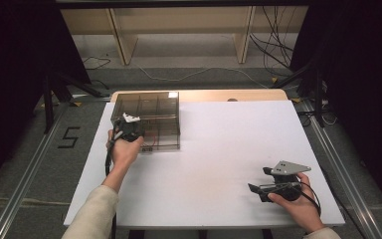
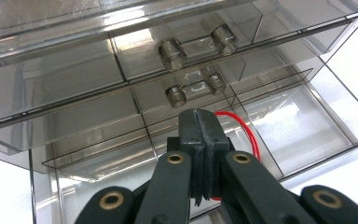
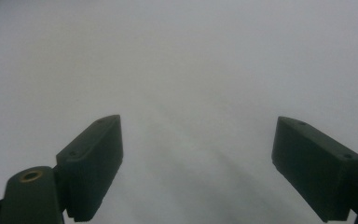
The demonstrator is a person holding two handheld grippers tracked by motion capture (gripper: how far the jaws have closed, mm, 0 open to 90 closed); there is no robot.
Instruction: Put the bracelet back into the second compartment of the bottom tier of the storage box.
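Cabinet: smoked clear drawer unit (image 1: 146, 119) sits at the table's (image 1: 219, 159) far left, with the lowest drawer (image 2: 303, 126) pulled out.
Left gripper: I see the left gripper (image 2: 204, 140) with jaws pressed fully together, over the open drawer. A red wire (image 2: 242, 128) runs just behind the tips; I cannot tell whether they pinch it.
Right gripper: the right gripper (image 3: 198, 163) rests spread wide over bare table, well apart.
Technique: I judge the wire should go fully inside the compartment; keep tips low and clear of the handle (image 2: 196, 88).
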